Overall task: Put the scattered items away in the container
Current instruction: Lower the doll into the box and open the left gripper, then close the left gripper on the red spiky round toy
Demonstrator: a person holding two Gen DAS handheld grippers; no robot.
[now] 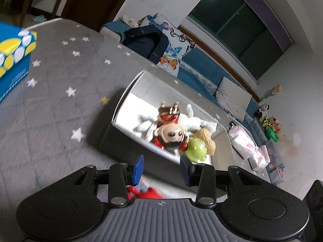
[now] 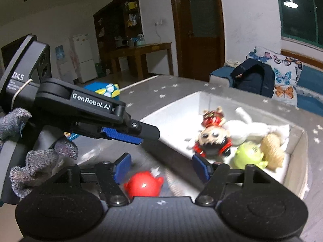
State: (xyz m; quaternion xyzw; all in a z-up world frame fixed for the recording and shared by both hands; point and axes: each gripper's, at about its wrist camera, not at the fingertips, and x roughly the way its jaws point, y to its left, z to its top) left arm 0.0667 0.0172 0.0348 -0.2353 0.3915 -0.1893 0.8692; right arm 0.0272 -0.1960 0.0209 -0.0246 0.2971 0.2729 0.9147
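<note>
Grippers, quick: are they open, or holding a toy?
Left gripper: open, holding nothing.
Right gripper: open, holding nothing; red toy lies below its jaws.

**Dim indoor light, motion blur and strong fisheye bend**

Both wrist views are showing a dimly lit room at night. A round ceiling lamp (image 2: 290, 4) is reflecting as a bright spot in the dark window (image 1: 238, 26), and the white container (image 2: 173, 119) is catching the most light, its inner walls glowing almost washed out. The toys inside it are smearing with motion blur, and the star-patterned grey mat (image 1: 60, 100) is streaking toward the left edge of the left wrist view. A small glare point is sitting on the red toy (image 2: 143, 185). Straight lines such as the door frame (image 2: 221, 28) are bowing near the edges, and the corners are falling off to black.
</note>
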